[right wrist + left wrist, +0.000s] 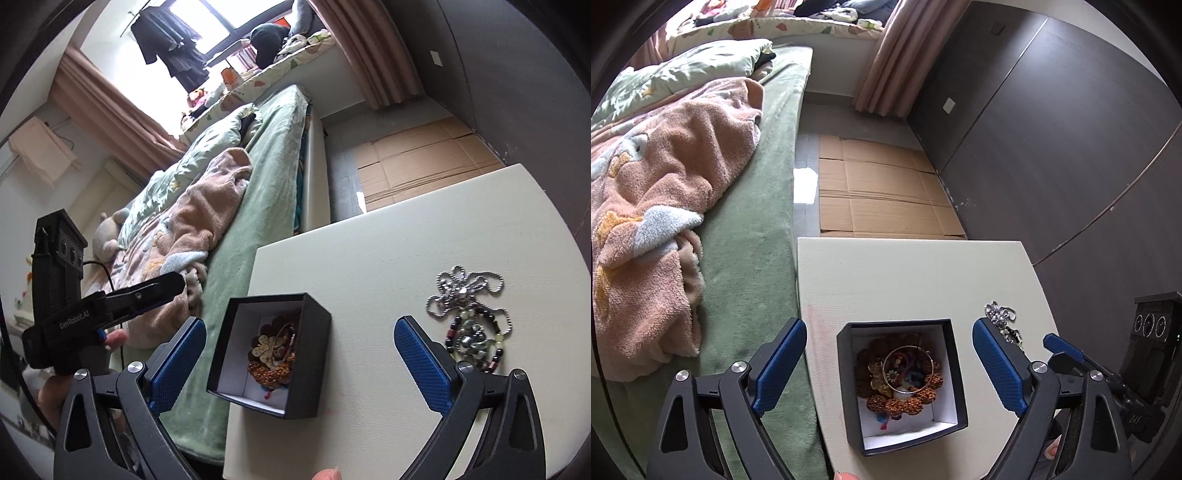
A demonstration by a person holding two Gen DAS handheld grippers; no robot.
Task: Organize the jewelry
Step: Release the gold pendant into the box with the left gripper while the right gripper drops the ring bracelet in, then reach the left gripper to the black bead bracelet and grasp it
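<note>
on the left gripper's black housing, seen from the right wrist camera, white lettering reads "genrobot.ai"; no other writing is legible. the left gripper is spread wide over the open dark box holding a brown bead bracelet and a metal bangle. the right gripper is also spread, empty. a silver chain necklace lies on the white table, apart from the box. a green bed with a pink blanket adjoins the table; flattened cardboard covers the floor beyond.
</note>
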